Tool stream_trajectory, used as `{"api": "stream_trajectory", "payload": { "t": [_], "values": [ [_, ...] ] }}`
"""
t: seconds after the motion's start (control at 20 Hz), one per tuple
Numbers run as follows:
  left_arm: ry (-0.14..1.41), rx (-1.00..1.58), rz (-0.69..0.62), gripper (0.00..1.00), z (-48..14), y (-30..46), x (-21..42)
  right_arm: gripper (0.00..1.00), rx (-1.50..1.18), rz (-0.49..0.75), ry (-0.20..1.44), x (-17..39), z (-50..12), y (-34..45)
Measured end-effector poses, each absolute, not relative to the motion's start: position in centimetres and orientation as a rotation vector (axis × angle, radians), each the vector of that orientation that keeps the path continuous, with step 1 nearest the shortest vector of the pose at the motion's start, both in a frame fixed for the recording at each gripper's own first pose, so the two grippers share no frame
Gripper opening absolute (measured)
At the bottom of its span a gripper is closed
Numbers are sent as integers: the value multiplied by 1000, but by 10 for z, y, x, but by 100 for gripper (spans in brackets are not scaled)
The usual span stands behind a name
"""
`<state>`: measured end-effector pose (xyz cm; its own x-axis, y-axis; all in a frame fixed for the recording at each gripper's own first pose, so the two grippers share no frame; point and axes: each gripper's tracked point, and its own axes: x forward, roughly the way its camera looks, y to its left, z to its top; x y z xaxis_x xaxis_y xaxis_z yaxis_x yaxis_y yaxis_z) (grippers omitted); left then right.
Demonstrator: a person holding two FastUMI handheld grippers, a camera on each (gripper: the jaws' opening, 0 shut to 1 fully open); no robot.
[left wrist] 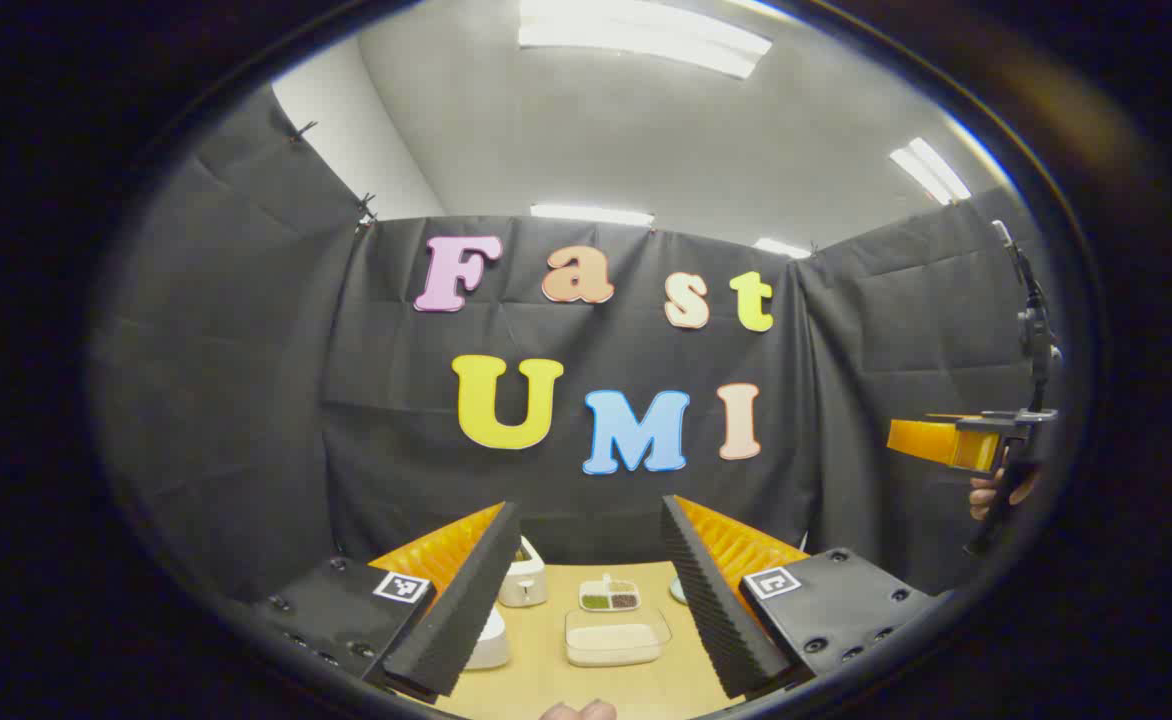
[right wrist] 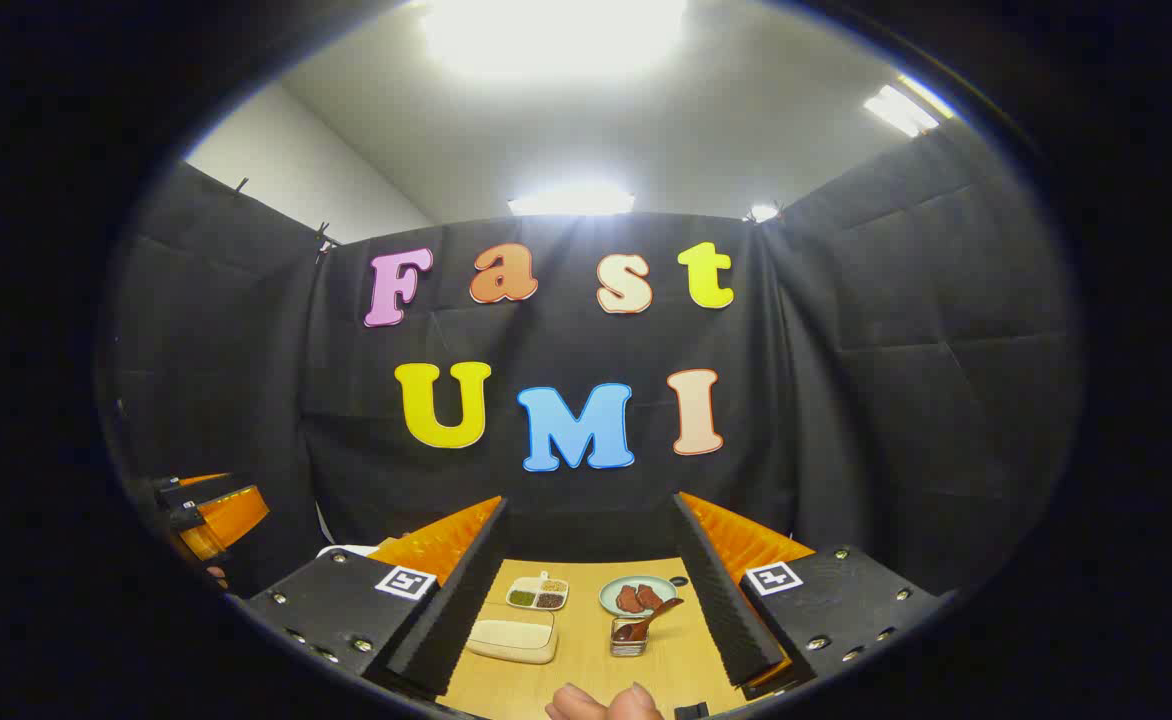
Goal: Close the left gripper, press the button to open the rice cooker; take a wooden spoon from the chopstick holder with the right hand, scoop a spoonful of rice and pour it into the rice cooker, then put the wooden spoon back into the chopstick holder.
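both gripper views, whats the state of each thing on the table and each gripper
left gripper: open, holding nothing
right gripper: open, holding nothing
rice cooker: on the table, partly behind a finger, lid position unclear
rice tray: uncovered, rice inside
wooden spoon: standing tilted in the holder
chopstick holder: upright on the table
divided dish: filled
plate: holds reddish-brown pieces

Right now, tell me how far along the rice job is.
Nothing looks done yet. The left gripper is open and held high above the table, away from the rice cooker. The right gripper is open and holds nothing; the wooden spoon sits in its holder. The rice tray looks untouched. Every step remains.
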<state>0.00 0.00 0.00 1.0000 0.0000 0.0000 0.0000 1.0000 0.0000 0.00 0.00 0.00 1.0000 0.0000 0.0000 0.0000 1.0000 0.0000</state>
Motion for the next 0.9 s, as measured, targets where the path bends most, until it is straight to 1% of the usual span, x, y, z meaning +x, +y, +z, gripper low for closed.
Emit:
{"api": "stream_trajectory", "payload": {
  "t": [0.2,0.9],
  "values": [
    [3,3,21,98,-1,7,-2,97,-22,-8,-15,1,6,-2],
    [3,2,49,98,-2,24,-3,97,-12,3,6,4,-3,10]
  ]
}}
